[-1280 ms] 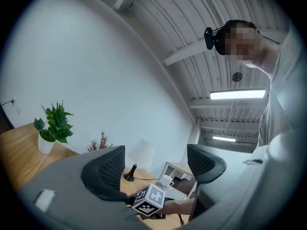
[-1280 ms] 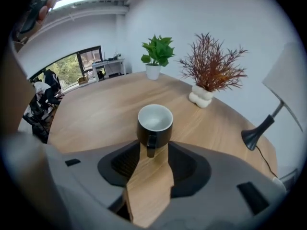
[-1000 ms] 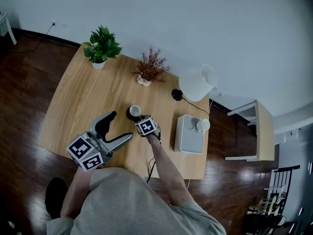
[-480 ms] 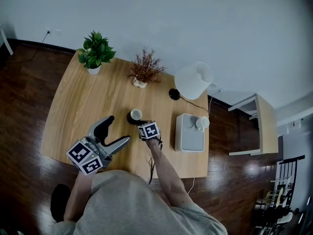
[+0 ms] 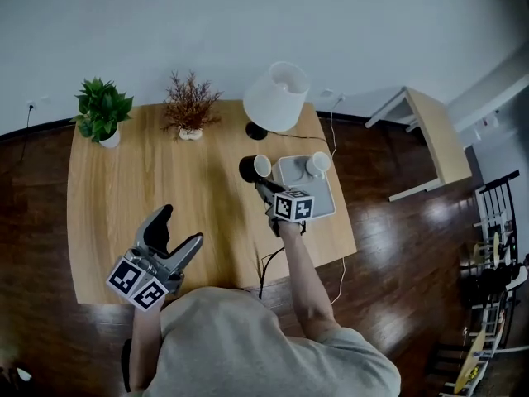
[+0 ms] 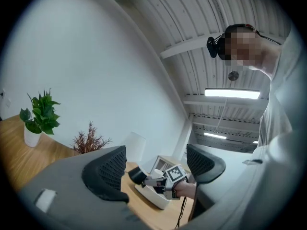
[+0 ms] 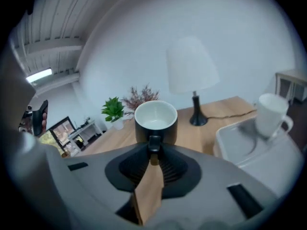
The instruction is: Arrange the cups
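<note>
A black cup with a white inside hangs above the table beside the white tray. My right gripper has just been closing and is now shut on the cup's handle. In the right gripper view the black cup stands upright just past the jaws of my right gripper. A white cup stands on the tray; the right gripper view shows this white cup at the right. My left gripper hovers open and empty over the table's front left.
A white lamp stands behind the tray, its cord trailing off the table. A dried twig plant and a green potted plant line the far edge. A small side table stands to the right, on the floor.
My right gripper has lifted the black cup off the table and carried it right, up to the tray. The left gripper has drifted a little. The head view has swung round.
</note>
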Demonstrator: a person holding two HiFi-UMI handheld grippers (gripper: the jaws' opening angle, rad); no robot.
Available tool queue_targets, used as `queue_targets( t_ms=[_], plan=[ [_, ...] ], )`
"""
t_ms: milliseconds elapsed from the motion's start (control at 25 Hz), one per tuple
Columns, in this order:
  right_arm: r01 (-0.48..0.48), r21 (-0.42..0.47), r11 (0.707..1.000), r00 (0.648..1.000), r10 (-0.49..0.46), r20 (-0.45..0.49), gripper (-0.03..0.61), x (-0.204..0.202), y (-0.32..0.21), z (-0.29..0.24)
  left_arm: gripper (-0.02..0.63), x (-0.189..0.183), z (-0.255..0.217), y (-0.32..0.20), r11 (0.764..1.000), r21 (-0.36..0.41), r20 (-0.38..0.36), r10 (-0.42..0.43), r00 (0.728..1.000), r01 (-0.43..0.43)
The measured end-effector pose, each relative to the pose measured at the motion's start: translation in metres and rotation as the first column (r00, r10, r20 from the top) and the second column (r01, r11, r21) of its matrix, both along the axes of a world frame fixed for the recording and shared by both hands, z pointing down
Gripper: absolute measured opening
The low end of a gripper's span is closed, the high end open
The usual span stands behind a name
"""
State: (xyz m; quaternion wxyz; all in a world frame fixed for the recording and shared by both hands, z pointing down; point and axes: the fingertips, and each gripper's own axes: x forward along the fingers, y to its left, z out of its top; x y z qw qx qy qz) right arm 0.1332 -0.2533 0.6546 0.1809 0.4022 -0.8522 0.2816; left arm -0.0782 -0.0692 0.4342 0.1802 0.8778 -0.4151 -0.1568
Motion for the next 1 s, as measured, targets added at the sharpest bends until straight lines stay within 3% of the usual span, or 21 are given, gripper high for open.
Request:
queue_targets(
  t_ms=[120, 240, 320, 640, 1000],
  plan=[
    [-0.107, 0.051, 0.993, 0.980, 0.114, -0.163, 0.084, 0.081, -0.029, -0.010, 0.388, 0.010, 0.000, -0.001, 1.000, -0.003, 0.005, 0.025, 1.000, -0.025],
    [-0.185, 0.025, 0.982, 0.936, 0.184, -0.299, 0.084, 0.144, -0.045, 0.007, 0.388, 0.014, 0.000, -0.001, 0.999, -0.003, 0.006, 0.032, 0.999, -0.032],
    [-0.203, -0.002, 0.979, 0.912, 0.188, -0.363, 0.084, 0.166, -0.048, 0.021, 0.388, 0.014, -0.001, 0.000, 1.000, -0.004, 0.008, 0.030, 1.000, -0.030],
    [-0.218, -0.034, 0.975, 0.866, 0.177, -0.468, 0.084, 0.188, -0.058, 0.051, 0.388, 0.010, 0.001, 0.002, 1.000, -0.009, 0.014, 0.008, 1.000, -0.008],
    [-0.226, -0.049, 0.973, 0.864, 0.177, -0.471, 0.083, 0.181, -0.058, 0.058, 0.388, 0.009, 0.002, 0.001, 1.000, -0.010, 0.015, 0.007, 1.000, -0.007]
  ],
)
